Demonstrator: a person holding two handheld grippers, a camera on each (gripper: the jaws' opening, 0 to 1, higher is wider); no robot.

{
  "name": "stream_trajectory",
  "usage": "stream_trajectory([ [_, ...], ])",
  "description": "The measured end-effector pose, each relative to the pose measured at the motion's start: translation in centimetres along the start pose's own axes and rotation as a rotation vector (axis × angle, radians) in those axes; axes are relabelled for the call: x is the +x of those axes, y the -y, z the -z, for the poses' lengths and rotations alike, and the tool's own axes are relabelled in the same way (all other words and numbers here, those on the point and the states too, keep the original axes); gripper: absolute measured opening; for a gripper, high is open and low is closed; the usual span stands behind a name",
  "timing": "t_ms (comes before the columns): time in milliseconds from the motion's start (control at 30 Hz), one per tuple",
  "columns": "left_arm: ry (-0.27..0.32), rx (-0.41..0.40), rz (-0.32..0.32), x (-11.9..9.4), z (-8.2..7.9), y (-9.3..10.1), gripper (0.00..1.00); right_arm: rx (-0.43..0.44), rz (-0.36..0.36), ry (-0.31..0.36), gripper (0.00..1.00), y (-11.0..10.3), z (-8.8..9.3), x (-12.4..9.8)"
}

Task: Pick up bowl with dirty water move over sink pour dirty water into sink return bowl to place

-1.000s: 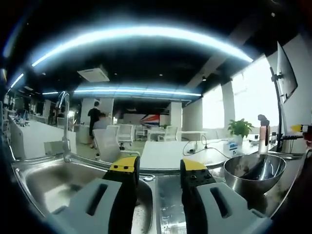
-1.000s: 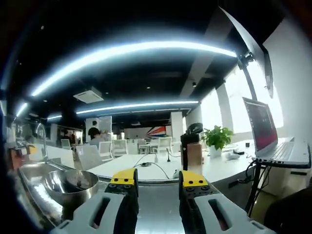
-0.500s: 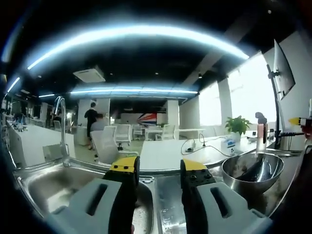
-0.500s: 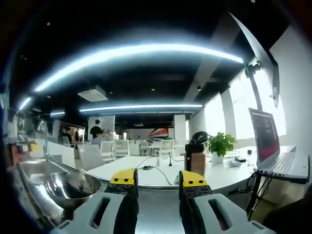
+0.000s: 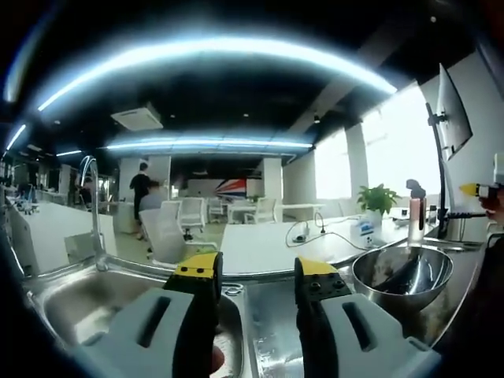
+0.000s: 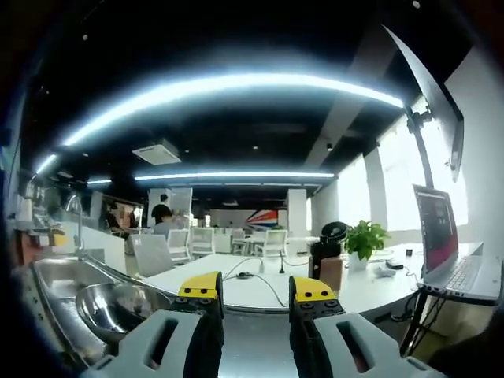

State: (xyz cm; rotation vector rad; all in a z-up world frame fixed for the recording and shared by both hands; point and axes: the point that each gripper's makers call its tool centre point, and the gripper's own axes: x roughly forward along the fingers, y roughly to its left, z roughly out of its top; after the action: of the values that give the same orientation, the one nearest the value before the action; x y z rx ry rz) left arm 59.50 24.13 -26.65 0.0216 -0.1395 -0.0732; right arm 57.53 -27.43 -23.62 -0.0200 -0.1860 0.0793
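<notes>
Beside bowl [image 5: 402, 274], sink [image 5: 87, 299], faucet [image 5: 92, 209], plant [image 5: 376, 198] and bottle [image 5: 415, 213] stand.

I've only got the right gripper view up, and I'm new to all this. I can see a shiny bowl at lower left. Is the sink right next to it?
Observer: Yes. In the left gripper view the sink lies left of the bowl, its basin sunk into the same steel counter.
Operator: Is there a tap?
Observer: A tall curved faucet rises at the sink's far edge.
Operator: What is the other claw doing?
Observer: The left claw is open, holds nothing, and points at the counter between sink and bowl.
</notes>
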Motion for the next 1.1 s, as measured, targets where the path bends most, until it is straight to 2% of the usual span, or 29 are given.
stream_trajectory([
  [433, -0.019, 0.029, 0.043, 0.6, -0.6, 1.0, 0.35, -0.014, -0.022, -0.011, 0.28, -1.1, -1.1, 0.4],
  [500, -0.02, -0.037, 0.059, 0.6, -0.9, 1.4, 0.35, -0.02, -0.027, -0.012, 0.28, -1.4, -1.3, 0.5],
  [533, -0.022, -0.039, 0.06, 0.7, -1.1, 1.3, 0.35, -0.021, -0.028, -0.011, 0.28, -1.4, -1.4, 0.5],
  [933, -0.043, 0.037, 0.091, 1.3, -2.4, 2.3, 0.35, -0.054, -0.071, -0.006, 0.28, -3.3, -3.4, 1.2],
  [1100, -0.076, 0.081, 0.122, 1.8, -2.5, 3.0, 0.35, -0.063, -0.088, -0.016, 0.28, -4.0, -3.7, 1.5],
])
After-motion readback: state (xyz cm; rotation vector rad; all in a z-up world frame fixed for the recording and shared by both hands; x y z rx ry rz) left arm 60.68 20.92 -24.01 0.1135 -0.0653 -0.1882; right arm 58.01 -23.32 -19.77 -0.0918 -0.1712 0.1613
